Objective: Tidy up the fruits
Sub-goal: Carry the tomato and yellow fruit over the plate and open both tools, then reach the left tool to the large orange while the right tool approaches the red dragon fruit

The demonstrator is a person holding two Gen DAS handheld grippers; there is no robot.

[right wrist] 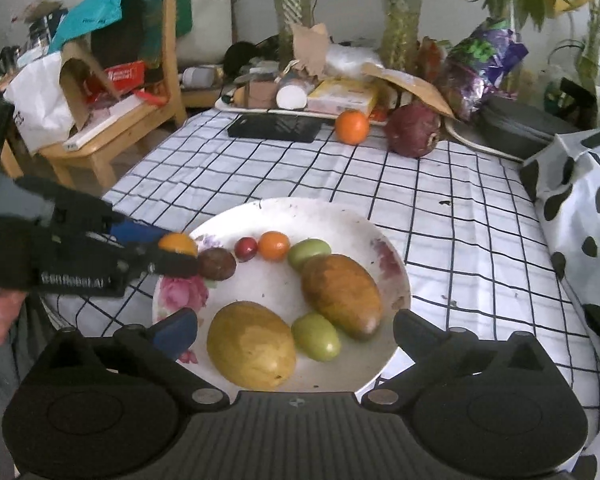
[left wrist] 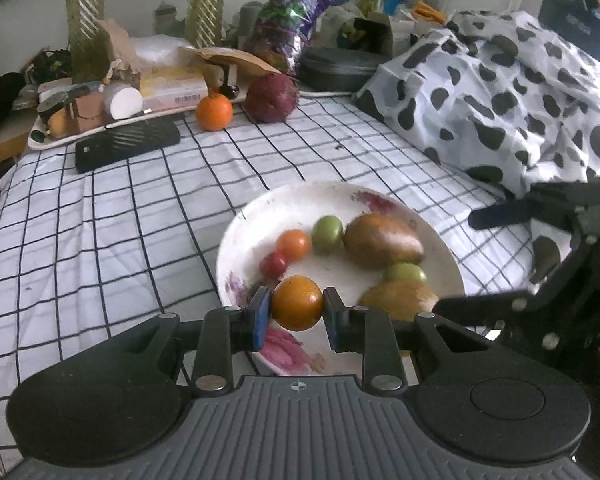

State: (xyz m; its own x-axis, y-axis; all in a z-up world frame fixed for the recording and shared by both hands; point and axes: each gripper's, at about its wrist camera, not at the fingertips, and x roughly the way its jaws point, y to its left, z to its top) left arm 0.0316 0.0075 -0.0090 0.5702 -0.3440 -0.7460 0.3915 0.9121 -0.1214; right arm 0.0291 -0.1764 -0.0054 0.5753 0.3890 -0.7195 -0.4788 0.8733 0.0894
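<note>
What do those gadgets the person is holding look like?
Each hand-held gripper, left and right, is matte black plastic: a ribbed grey-black body, two round discs, hinged bars with silver rivets, and two fingers faced with blue pads. One carries pale lettering on its side.

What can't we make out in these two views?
- Dark round fruit: in the left wrist view, hidden behind the left tool and its orange fruit.
- Yellow mango: near half covered by the left tool's frame in that view.
- Box label: too small to read.
- Under the cow-print cloth: covered in both views.
</note>
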